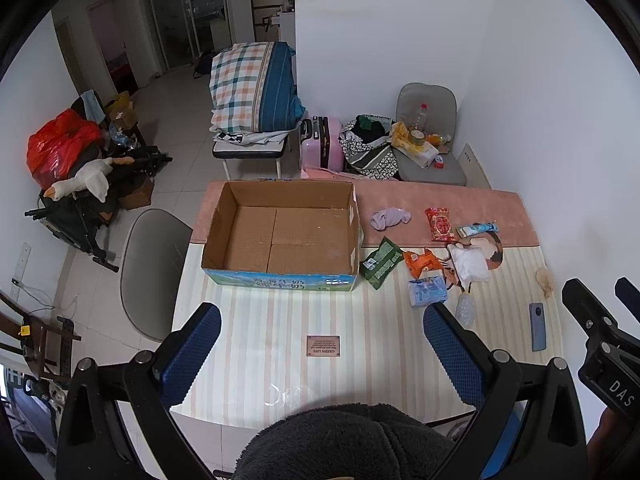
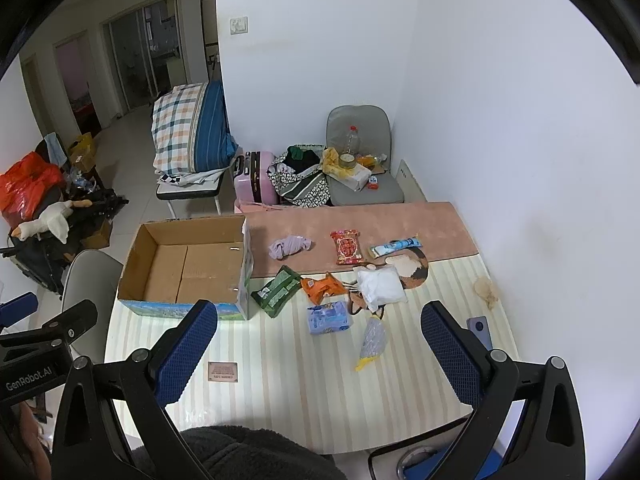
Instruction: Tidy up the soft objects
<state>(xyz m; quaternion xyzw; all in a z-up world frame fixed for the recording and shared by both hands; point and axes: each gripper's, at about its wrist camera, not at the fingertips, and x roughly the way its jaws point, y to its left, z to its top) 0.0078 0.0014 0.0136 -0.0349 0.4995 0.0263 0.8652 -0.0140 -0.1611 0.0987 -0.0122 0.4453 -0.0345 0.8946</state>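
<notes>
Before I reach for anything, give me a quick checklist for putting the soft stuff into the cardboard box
1. Cardboard box open and free of contents: ok.
2. Left gripper open, nothing between its fingers: ok.
3. Right gripper open, nothing between its fingers: ok.
4. Purple cloth lying alone on the pink mat, reachable from above: ok.
5. White pouch free to lift: not ok, it overlaps the round fan.
6. Phone out of the way: cannot tell, it lies near the right gripper's finger.
</notes>
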